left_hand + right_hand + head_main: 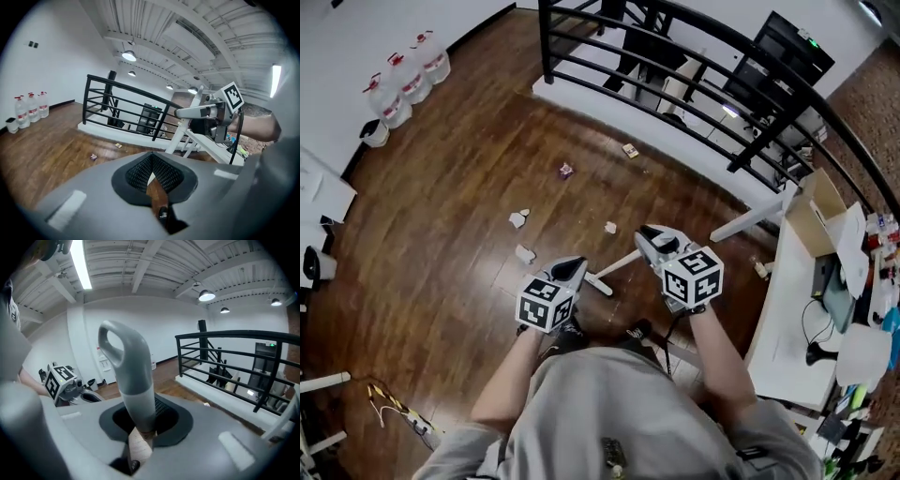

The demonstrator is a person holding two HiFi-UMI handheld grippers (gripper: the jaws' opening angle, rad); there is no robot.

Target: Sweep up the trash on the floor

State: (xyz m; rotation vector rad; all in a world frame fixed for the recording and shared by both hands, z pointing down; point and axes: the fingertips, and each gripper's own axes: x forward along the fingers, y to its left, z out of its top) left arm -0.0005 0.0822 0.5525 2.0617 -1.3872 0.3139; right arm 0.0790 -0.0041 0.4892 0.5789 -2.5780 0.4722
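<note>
left tool [151,163] pressed together, empty | right tool [652,237] pinching grey handle [129,376] | both angled floorward

Small trash scraps [517,219] lie scattered on the dark wooden floor [459,216].

Room: dark wooden floor [459,244], white walls [51,61].
Black railing [112,101] is mounted at the floor edge; ceiling lamps [129,56] are lit.

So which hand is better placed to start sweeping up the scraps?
Right, probably. The right gripper is shut on a grey handle, apparently the sweeping tool; the left gripper has its jaws together on nothing. The paper scraps lie on the floor ahead of both.
</note>
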